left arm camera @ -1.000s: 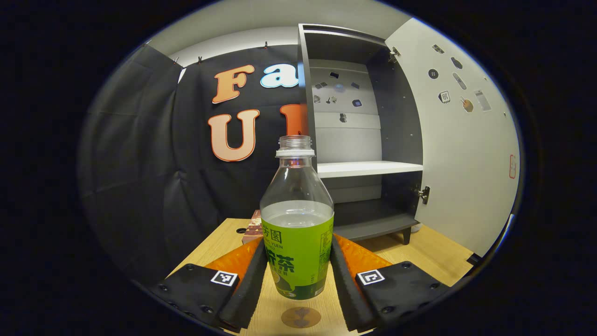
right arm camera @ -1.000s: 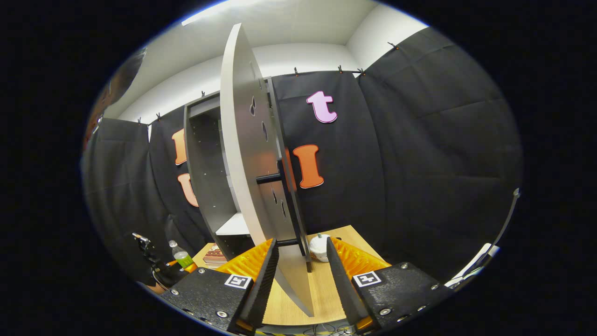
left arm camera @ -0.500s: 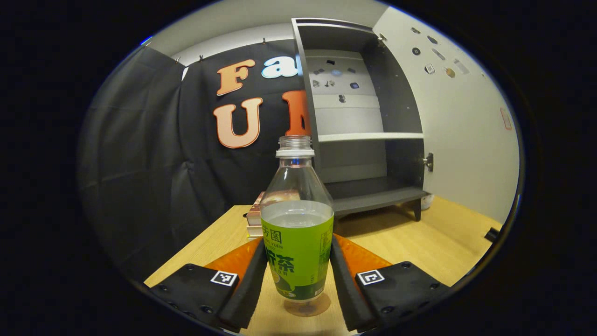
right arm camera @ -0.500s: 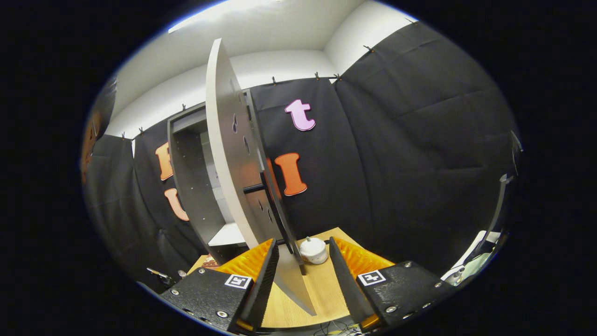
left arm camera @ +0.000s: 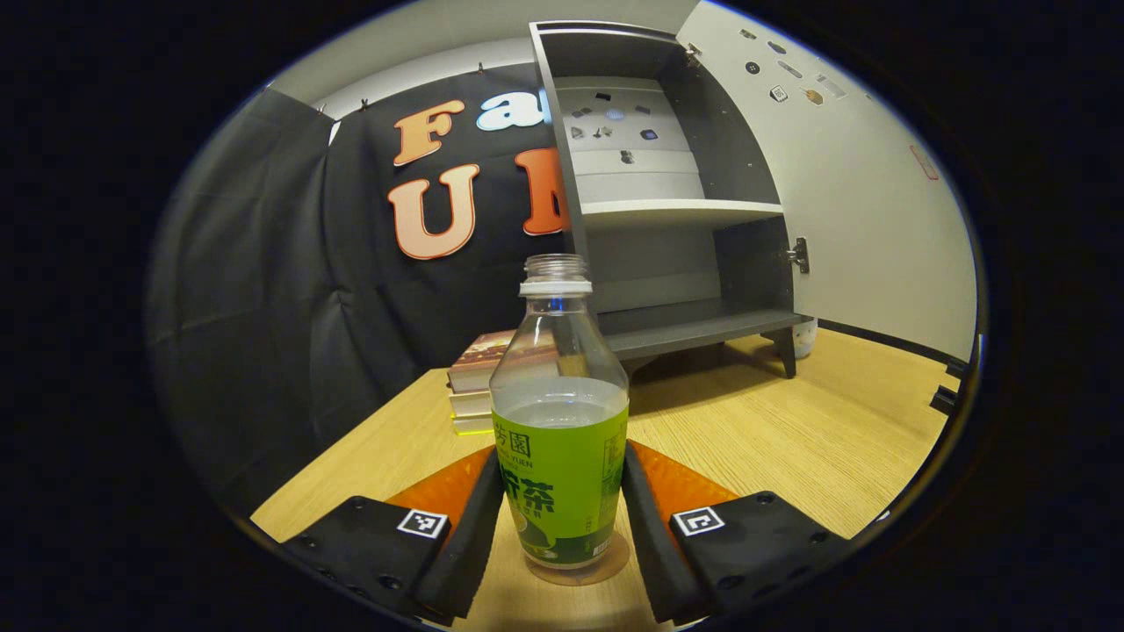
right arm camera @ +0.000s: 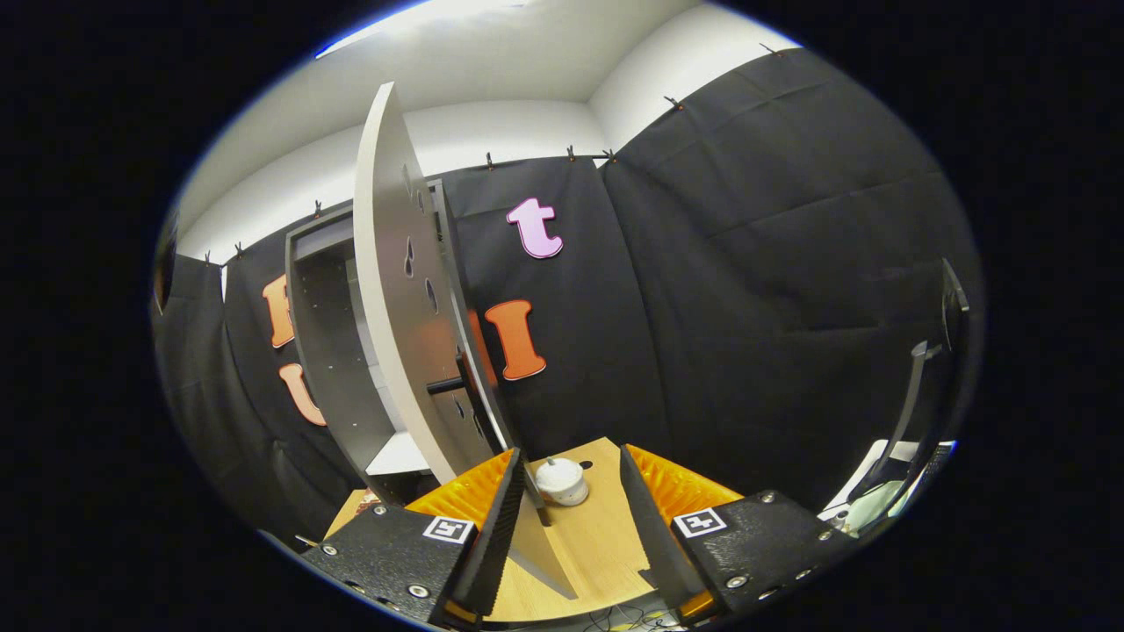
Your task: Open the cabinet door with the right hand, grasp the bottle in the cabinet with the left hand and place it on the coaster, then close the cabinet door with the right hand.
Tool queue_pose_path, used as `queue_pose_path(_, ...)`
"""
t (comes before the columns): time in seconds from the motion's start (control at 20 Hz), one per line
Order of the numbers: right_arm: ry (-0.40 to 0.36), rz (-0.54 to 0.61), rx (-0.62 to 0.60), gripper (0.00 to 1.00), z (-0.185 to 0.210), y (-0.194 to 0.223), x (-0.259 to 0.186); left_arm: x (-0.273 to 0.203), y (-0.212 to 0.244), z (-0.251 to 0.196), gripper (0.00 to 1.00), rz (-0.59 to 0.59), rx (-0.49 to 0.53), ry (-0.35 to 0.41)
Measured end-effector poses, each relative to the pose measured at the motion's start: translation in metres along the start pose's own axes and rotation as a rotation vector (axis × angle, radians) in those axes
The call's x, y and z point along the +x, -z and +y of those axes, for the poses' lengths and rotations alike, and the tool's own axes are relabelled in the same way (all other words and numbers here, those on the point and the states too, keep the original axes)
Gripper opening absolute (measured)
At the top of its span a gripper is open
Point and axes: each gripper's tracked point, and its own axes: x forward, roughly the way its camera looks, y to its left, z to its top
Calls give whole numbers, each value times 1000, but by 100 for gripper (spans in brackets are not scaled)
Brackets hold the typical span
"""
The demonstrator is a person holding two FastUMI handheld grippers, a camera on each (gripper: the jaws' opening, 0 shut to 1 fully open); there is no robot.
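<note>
A clear bottle (left arm camera: 559, 439) with a green label and no cap stands upright between the fingers of my left gripper (left arm camera: 559, 527), which is shut on its label. Its base rests over the round brown coaster (left arm camera: 616, 564) on the wooden table; I cannot tell whether they touch. Behind it the grey cabinet (left arm camera: 667, 254) stands open, its white shelf (left arm camera: 680, 211) bare. In the right gripper view the cabinet door (right arm camera: 395, 342) is seen edge-on, its dark handle (right arm camera: 448, 384) sticking out. My right gripper (right arm camera: 566, 527) is open, with the door's lower edge just inside its left finger (right arm camera: 496, 518).
A stack of books (left arm camera: 479, 386) lies on the table (left arm camera: 790, 439) left of the cabinet. A small white pot (right arm camera: 560, 481) sits by the cabinet's foot, also seen as the pot (left arm camera: 803, 338) in the left gripper view. The open door (left arm camera: 861, 193) stands to the cabinet's right.
My left gripper has come down with the bottle, whose base has moved from above the coaster onto it. The door has shifted left in the right gripper view.
</note>
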Motion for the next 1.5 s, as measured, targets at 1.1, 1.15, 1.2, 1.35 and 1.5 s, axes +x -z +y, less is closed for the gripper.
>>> queue_pose_path(1.1, 4, -32, -73, 69, -4, -9, 16, -13, 27, 2, 94, 97, -20, 30)
queue_pose_path(1.15, -6, -41, -71, 69, -5, -10, 17, -15, 24, 3, 94, 102, -14, 25)
queue_pose_path(1.2, -15, -47, -74, 69, -8, -12, 19, -18, 19, 5, 94, 105, -14, 17)
queue_pose_path(1.35, -27, -80, -109, 68, -22, -19, 34, -30, 5, 10, 94, 126, -32, -22)
queue_pose_path(1.5, -71, -112, -150, 68, -24, -26, 45, -41, -20, 14, 94, 114, -37, -70)
